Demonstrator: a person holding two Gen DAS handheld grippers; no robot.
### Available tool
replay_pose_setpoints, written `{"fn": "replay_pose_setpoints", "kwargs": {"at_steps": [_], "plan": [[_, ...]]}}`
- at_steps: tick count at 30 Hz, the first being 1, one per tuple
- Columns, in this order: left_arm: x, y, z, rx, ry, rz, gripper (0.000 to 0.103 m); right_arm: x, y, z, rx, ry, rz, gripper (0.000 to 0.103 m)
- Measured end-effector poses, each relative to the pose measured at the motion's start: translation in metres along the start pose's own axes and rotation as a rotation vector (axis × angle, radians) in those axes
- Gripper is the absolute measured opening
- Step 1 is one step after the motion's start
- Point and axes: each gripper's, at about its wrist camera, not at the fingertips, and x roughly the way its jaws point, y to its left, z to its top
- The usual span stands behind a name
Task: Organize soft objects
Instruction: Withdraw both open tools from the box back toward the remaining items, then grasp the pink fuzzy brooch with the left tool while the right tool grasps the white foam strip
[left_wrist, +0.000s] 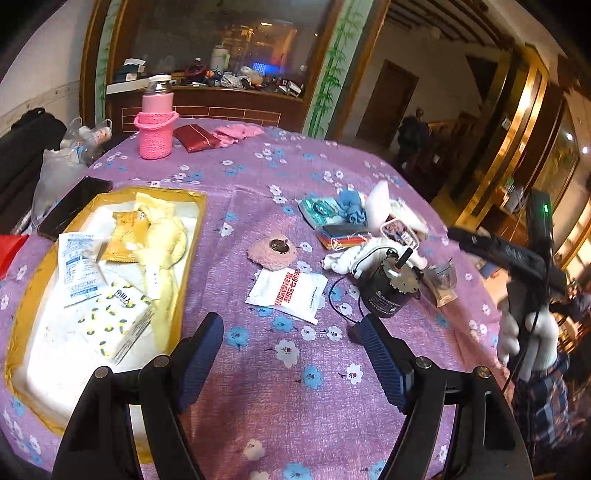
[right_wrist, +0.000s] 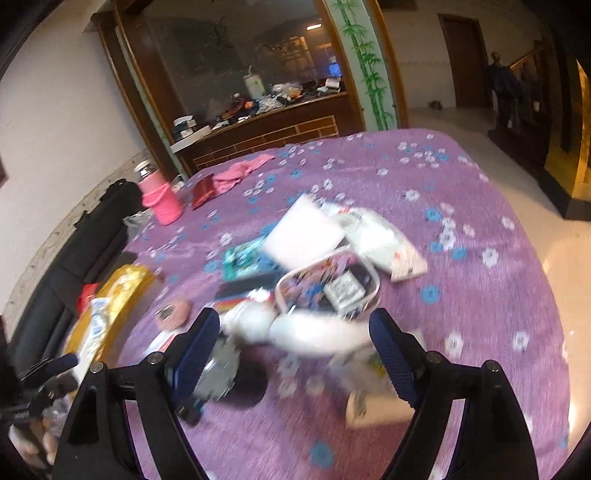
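left gripper (left_wrist: 291, 343) jaws apart, empty, over the surface (left_wrist: 258, 387) by the box (left_wrist: 192, 258) | right gripper (right_wrist: 295, 350) jaws apart, above white cloth (right_wrist: 314, 334) mid-pile, blurred | cloth looks light, limp, should bunch; pinch its middle | long axis runs roughly across the jaws
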Motion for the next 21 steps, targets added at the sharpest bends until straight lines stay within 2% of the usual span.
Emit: {"fn": "replay_pose_setpoints", "kwargs": {"at_steps": [3, 6, 9, 13, 15, 18, 20, 21], "plan": [[0.009, -0.009, 0.008, 0.04, 0.01, 0.058, 0.08, 0.013, -0.005, 0.007, -0.019, -0.034, -0.036, 0.082], [0.03, -0.014, 0.021, 0.09, 0.027, 0.14, 0.08, 0.021, -0.017, 0.002, 0.012, -0.057, -0.015, 0.082], [0.059, -0.018, 0.033, 0.126, 0.06, 0.161, 0.08, 0.032, -0.032, -0.002, 0.037, -0.022, -0.056, 0.082], [0.108, -0.027, 0.048, 0.166, 0.104, 0.183, 0.08, 0.023, -0.043, 0.001, 0.083, -0.063, -0.046, 0.082], [0.132, -0.029, 0.053, 0.189, 0.129, 0.217, 0.08, 0.019, -0.047, 0.002, 0.094, -0.076, -0.045, 0.082], [0.153, -0.028, 0.058, 0.202, 0.147, 0.252, 0.08, 0.016, -0.051, 0.003, 0.115, -0.091, -0.058, 0.082], [0.164, -0.024, 0.06, 0.209, 0.151, 0.277, 0.062, 0.014, -0.056, 0.004, 0.134, -0.097, -0.064, 0.082], [0.168, -0.023, 0.06, 0.208, 0.157, 0.277, 0.043, 0.014, -0.059, 0.005, 0.144, -0.1, -0.07, 0.082]]}}
